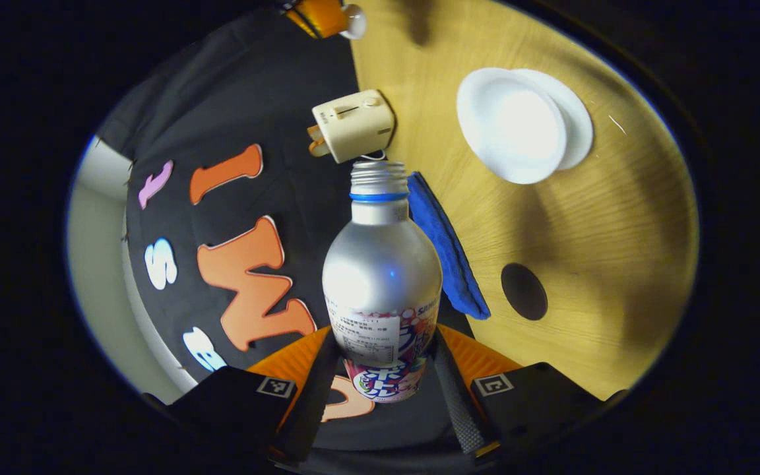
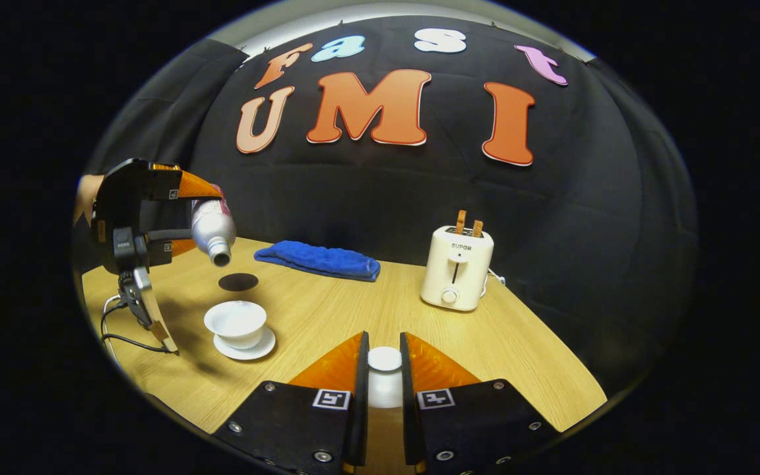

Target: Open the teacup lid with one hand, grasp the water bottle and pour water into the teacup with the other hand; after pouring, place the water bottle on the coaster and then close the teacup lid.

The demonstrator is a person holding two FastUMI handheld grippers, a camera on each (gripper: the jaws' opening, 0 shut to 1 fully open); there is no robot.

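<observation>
Tongs [image 1: 383, 369] around bottle [image 1: 380, 290], seemingly tight

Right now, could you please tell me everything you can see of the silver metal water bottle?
The silver metal water bottle has a rounded shoulder, a narrow threaded neck with a blue ring, no cap on it, and a colourful printed label round its lower body. The left gripper is shut on that lower body, one finger on each side. In the right gripper view the bottle is tipped mouth-down above the white ceramic teacup, which stands lidless on its white saucer on the wooden table.
</observation>
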